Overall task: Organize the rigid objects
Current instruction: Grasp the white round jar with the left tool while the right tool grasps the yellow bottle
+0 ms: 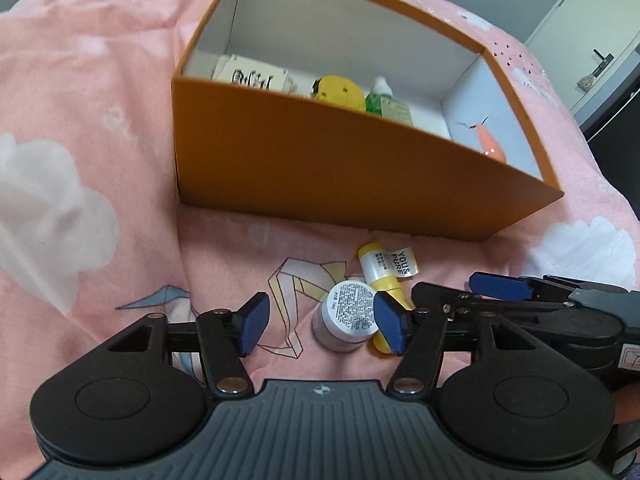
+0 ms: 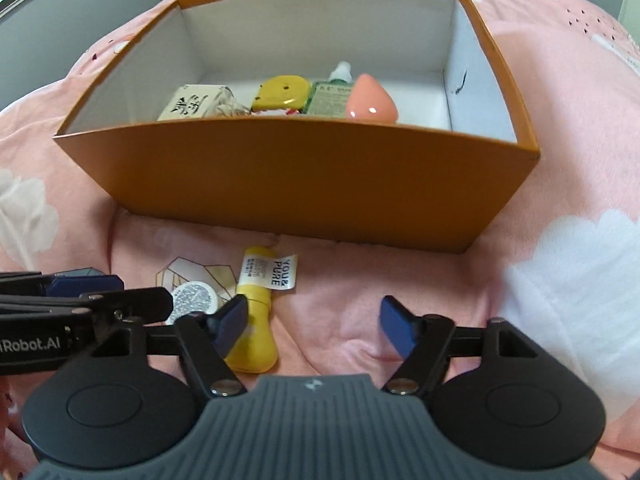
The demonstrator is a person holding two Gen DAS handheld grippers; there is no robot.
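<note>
Lying just ahead of both released tongs (image 1: 320, 324) (image 2: 314, 326), white jar (image 1: 347, 316) touching yellow tube (image 2: 256, 316), neither grasped

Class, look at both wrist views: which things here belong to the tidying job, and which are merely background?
Belong to the job:
- orange box
- yellow tube on the bedspread
- white jar beside it
- items already boxed: peach bottle, green bottle
- left claw, right claw, both open

Just lying about:
- pink bedspread
- door
</note>
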